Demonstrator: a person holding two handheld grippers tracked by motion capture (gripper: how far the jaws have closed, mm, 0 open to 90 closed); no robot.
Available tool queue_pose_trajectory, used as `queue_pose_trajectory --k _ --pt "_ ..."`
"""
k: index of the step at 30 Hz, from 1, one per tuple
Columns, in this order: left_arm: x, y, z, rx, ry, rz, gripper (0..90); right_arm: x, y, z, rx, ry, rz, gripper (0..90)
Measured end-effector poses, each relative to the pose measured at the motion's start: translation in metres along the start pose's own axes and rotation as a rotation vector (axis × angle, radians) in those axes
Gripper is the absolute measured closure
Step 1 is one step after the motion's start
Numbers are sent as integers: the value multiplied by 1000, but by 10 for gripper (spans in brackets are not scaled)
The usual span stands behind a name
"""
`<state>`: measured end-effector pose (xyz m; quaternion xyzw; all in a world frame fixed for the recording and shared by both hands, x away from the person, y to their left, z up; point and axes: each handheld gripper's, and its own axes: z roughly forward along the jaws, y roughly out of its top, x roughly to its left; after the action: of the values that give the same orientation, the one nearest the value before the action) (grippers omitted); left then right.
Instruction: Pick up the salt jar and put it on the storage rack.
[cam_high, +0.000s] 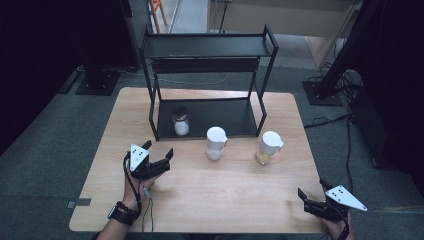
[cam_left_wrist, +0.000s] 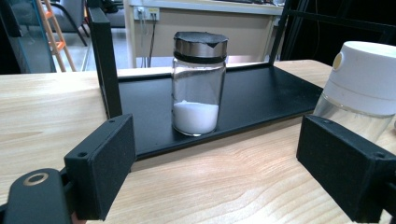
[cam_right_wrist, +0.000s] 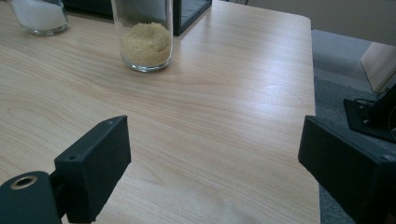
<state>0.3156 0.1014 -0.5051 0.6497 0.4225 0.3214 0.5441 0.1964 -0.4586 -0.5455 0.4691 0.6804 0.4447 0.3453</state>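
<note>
Left gripper (cam_high: 159, 157) held wide, aimed at jar (cam_left_wrist: 198, 84) on rack (cam_left_wrist: 261, 93) for grasp; right gripper (cam_high: 311, 196) parked wide, empty, at desk (cam_high: 210, 195) edge.

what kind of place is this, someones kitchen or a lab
Most likely a lab or recording workspace, not a kitchen: a bare wooden table on grey carpet, stand bases and loose cables around it, and a small black rack with spice jars set out as props.
</note>
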Motion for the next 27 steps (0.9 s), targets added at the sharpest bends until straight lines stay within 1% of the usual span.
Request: queue_pose_trajectory --k 8,13,16,27 --pt "4 -4 -10 -5 -2 -9 122 0 0 0 1 -1 1 91" --pt "8 -7 -16 -1 5 1 122 0 0 0 1 -1 1 91" --pt "13 -10 -21 0 11 -10 122 0 0 0 1 -1 0 90" --pt "19 -17 -35 11 11 -1 122 0 0 0 1 -1 1 90"
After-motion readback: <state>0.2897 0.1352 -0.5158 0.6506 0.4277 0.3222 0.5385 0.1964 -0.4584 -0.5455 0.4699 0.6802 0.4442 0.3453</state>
